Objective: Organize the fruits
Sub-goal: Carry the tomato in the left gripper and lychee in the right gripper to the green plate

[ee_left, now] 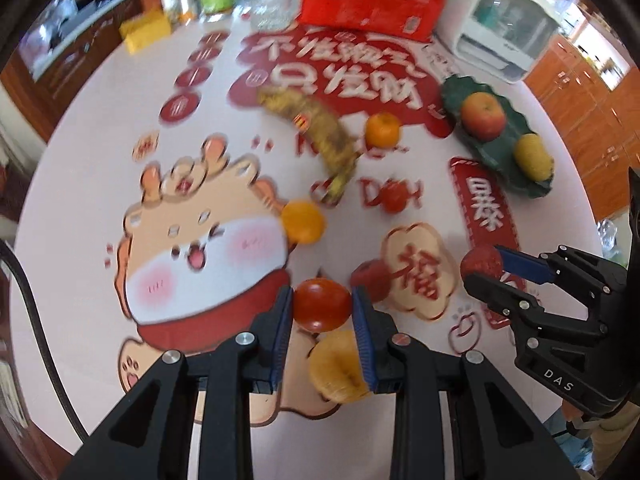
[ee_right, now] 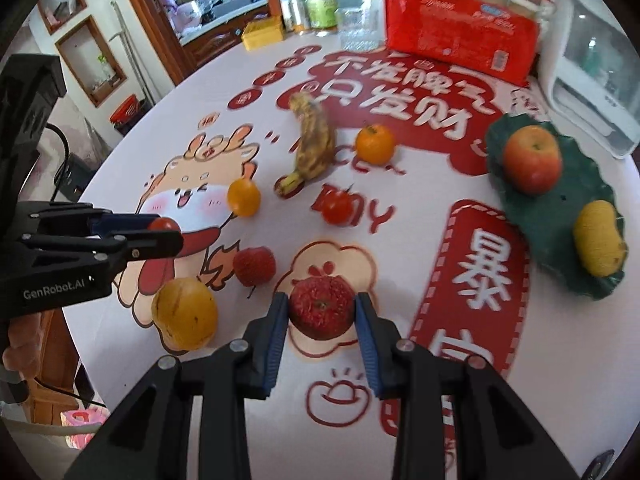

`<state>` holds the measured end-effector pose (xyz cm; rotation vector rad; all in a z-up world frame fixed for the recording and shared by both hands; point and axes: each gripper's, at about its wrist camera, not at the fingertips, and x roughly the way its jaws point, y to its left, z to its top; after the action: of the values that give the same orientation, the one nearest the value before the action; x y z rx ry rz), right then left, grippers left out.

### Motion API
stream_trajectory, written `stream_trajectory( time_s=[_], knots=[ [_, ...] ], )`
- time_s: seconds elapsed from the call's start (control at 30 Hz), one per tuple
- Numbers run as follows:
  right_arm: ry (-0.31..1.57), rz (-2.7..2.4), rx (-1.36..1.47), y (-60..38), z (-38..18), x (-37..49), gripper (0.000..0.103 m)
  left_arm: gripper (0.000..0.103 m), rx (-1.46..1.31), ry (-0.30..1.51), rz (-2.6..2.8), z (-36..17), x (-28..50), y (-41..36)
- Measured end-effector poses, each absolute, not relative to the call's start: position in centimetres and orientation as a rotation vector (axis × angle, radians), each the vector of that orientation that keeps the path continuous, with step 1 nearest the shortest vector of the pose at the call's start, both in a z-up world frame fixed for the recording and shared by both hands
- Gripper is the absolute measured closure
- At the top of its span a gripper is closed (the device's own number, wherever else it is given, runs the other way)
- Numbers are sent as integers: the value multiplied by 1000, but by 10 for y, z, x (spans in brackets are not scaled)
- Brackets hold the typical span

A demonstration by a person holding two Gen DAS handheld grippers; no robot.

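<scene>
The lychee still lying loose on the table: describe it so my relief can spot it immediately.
Start at the green leaf-shaped dish, then cross the table to the cartoon dragon print. The lychee lies at the dragon's foot, beside the big yellow fruit. It is the only bumpy, pinkish-red fruit not in a gripper.

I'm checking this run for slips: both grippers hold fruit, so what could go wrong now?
The left gripper pinches a smooth round tomato by its sides; it could squirt out. The right gripper clamps a wrinkled red fruit, which might get crushed. The green dish already holds an apple, so a dropped fruit could roll off.
</scene>
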<state>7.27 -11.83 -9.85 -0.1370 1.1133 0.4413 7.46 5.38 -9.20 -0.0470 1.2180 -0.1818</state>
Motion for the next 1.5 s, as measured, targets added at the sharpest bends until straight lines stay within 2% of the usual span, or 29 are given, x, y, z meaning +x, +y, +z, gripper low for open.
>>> stream_trajectory(
  time_s=[0.63, 0.87, 1.13, 1.5],
  knots=[
    [923, 99, -45, -242, -17, 106, 69, 75, 230, 982, -368, 0, 154, -95],
    [861, -41, -12, -283, 4, 142, 69, 75, 259, 926, -388, 15, 202, -136],
    [896, -147, 61, -307, -18, 190, 69, 75, 179, 1030, -398, -21, 254, -163],
    [1009, -179, 136, -321, -80, 234, 69, 75, 181, 1180, -473, -103, 245, -199]
  ],
)
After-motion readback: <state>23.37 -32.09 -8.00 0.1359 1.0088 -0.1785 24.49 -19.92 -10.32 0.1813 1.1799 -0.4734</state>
